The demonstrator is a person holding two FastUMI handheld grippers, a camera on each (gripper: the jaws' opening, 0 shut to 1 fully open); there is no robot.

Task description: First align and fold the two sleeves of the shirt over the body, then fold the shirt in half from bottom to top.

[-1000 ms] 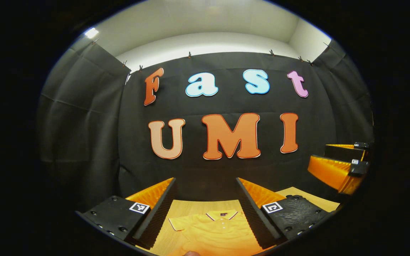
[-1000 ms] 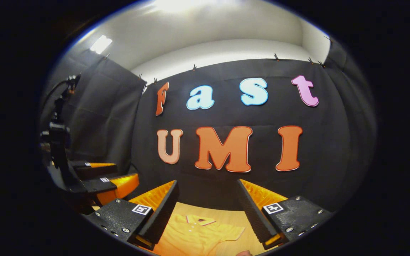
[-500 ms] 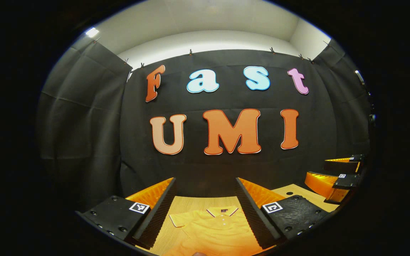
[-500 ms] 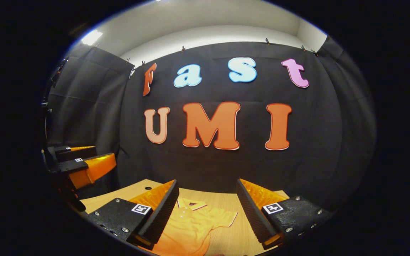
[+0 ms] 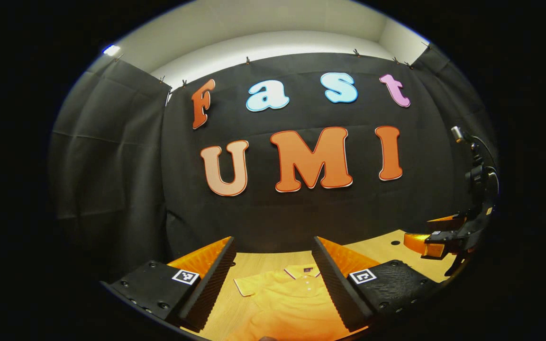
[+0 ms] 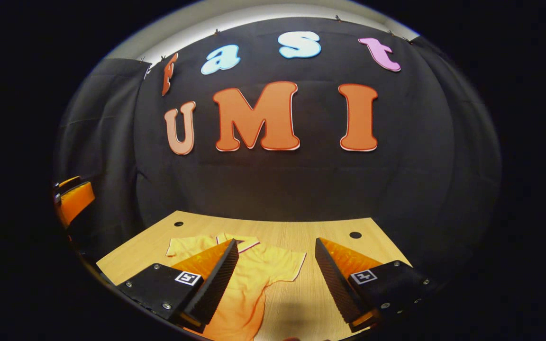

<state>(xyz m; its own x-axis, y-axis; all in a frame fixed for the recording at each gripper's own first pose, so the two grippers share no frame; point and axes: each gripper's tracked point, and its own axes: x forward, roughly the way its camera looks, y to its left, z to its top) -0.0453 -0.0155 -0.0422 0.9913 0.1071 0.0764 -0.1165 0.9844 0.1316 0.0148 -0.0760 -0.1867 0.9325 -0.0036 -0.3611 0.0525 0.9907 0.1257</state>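
Both jaws stand spread wide and hold nothing: the left gripper [image 5: 273,270] and the right gripper [image 6: 275,274] hang in the air above a wooden table [image 6: 330,227], with the shirt [image 6: 249,270] lying flat on it below them. In the left gripper view, the shirt [image 5: 292,298] shows its collar [image 5: 301,271] turned toward the booth's black wall and 1 short sleeve [image 5: 249,285] spread out to the side of the body. In the right gripper view, the other sleeve [image 6: 288,265] lies spread out too, pointing away from the body toward the bare side of the table. The lower part of the shirt runs out of sight under the fingers, so its hem cannot be judged. By this showing, none of the 3 folds looks begun: both sleeves are yet to be laid over the body, and the bottom-to-top fold follows after that. Neither gripper touches the cloth. No box, basket or other container appears on the table beside the shirt; 2 small round holes [image 6: 355,235] mark the tabletop beyond the collar, near the wall.
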